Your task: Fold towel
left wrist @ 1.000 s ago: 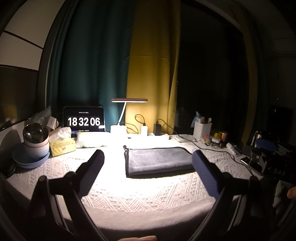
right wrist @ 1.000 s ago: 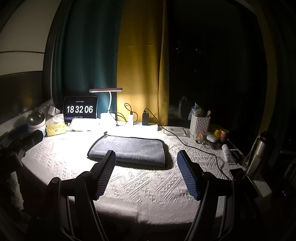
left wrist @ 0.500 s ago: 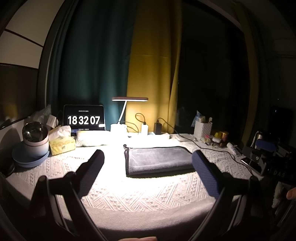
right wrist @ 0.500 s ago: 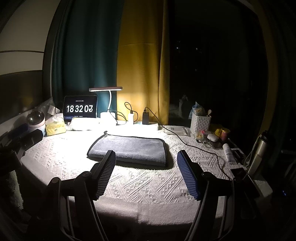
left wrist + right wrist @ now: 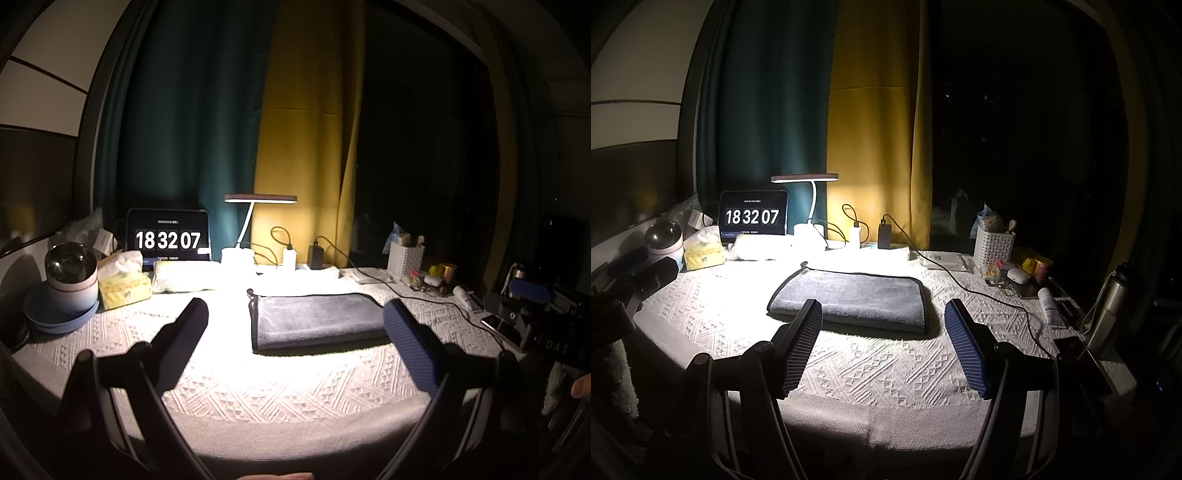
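A grey towel (image 5: pixel 317 319) lies folded flat on the white knitted tablecloth (image 5: pixel 258 384), under the desk lamp; it also shows in the right wrist view (image 5: pixel 855 297). My left gripper (image 5: pixel 295 317) is open and empty, held above the table's near edge, short of the towel. My right gripper (image 5: pixel 882 310) is open and empty, also in front of the towel. Neither touches the towel. The other gripper shows at the far right of the left wrist view (image 5: pixel 535 314) and at the far left of the right wrist view (image 5: pixel 635 280).
At the back stand a clock tablet (image 5: pixel 168 240), a desk lamp (image 5: pixel 238 254), chargers with cables (image 5: pixel 884 232) and a white basket (image 5: pixel 993 245). Bowls (image 5: pixel 70 291) and a tissue box (image 5: pixel 123 288) sit left. Small items, a phone (image 5: pixel 1071 349) and a steel bottle (image 5: pixel 1108 314) sit right.
The clock went from 18:32:06 to 18:32:07. Both grippers have stayed almost still and open; the towel has not moved.
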Demonstrator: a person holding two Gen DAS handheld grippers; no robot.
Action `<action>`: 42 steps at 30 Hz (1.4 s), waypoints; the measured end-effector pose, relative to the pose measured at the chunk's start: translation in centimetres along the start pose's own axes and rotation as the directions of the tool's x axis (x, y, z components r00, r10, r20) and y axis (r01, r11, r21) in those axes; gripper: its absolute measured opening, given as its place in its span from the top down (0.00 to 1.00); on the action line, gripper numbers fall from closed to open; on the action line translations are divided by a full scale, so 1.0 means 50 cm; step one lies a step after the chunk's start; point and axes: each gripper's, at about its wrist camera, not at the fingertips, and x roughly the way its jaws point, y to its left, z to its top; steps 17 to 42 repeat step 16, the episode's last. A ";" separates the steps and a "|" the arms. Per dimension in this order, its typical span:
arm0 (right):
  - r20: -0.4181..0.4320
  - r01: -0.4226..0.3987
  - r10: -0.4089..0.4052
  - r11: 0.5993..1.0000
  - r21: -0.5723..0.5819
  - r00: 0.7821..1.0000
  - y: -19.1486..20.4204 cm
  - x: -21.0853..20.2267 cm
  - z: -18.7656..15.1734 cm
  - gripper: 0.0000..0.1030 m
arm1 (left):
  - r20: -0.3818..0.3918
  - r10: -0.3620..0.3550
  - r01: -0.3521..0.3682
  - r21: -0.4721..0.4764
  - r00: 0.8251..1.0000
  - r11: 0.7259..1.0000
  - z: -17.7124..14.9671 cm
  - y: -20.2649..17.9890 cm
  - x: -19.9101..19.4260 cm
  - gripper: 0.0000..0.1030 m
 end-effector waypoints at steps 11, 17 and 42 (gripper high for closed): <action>-0.004 -0.002 0.002 1.000 0.000 1.000 0.003 0.003 0.001 0.30 | -0.004 0.007 -0.007 -0.002 1.000 1.000 0.002 0.001 0.003 0.06; 0.005 -0.004 0.004 1.000 -0.003 1.000 0.006 0.001 0.003 0.30 | 0.007 0.008 -0.008 -0.011 1.000 1.000 0.002 -0.001 -0.003 0.06; 0.005 -0.004 0.004 1.000 -0.003 1.000 0.006 0.001 0.003 0.30 | 0.007 0.008 -0.008 -0.011 1.000 1.000 0.002 -0.001 -0.003 0.06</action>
